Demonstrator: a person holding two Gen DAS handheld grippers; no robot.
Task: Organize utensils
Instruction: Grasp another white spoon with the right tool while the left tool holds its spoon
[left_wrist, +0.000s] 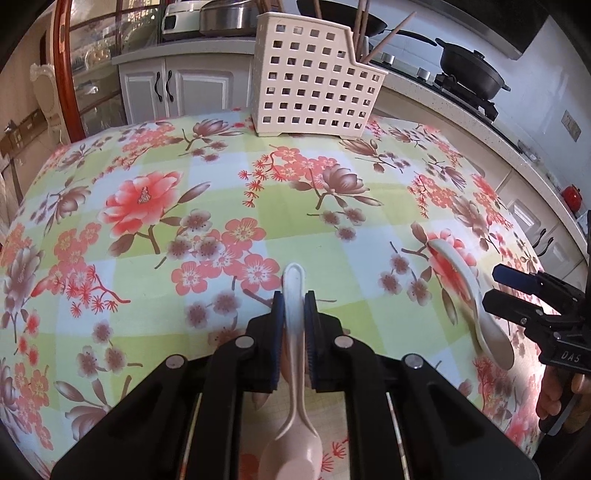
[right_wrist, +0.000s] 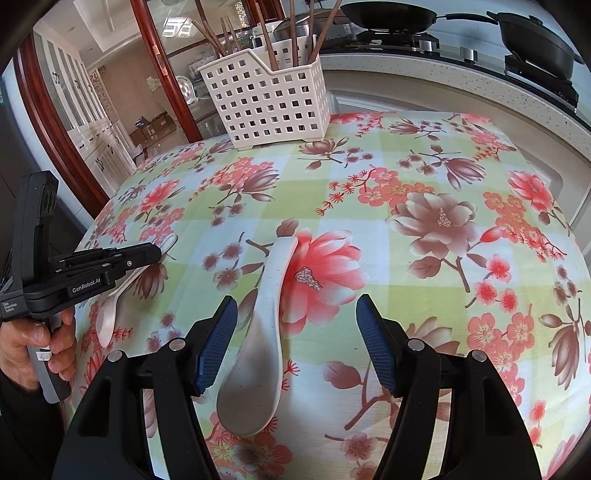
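Observation:
My left gripper (left_wrist: 294, 301) is shut on the handle of a pale pink spoon (left_wrist: 294, 280), whose bowl points back under the camera. The right wrist view shows that gripper (right_wrist: 155, 253) at the left, with the pink spoon (right_wrist: 109, 317) slanting bowl-down close to the cloth. A white speckled spoon (right_wrist: 258, 354) lies on the floral tablecloth, its bowl towards me. My right gripper (right_wrist: 297, 314) stands open over it, with the pads apart from the spoon. A cream perforated utensil basket (right_wrist: 266, 99) holding several brown chopsticks (right_wrist: 291, 40) stands at the table's far edge.
The basket (left_wrist: 314, 81) sits at the far end of the tablecloth (left_wrist: 147, 258). The white spoon (left_wrist: 469, 291) and right gripper (left_wrist: 493, 288) are on the right. Beyond is a counter with a stove and a black pan (left_wrist: 469, 70). A wooden-framed glass door (right_wrist: 110, 110) stands on the left.

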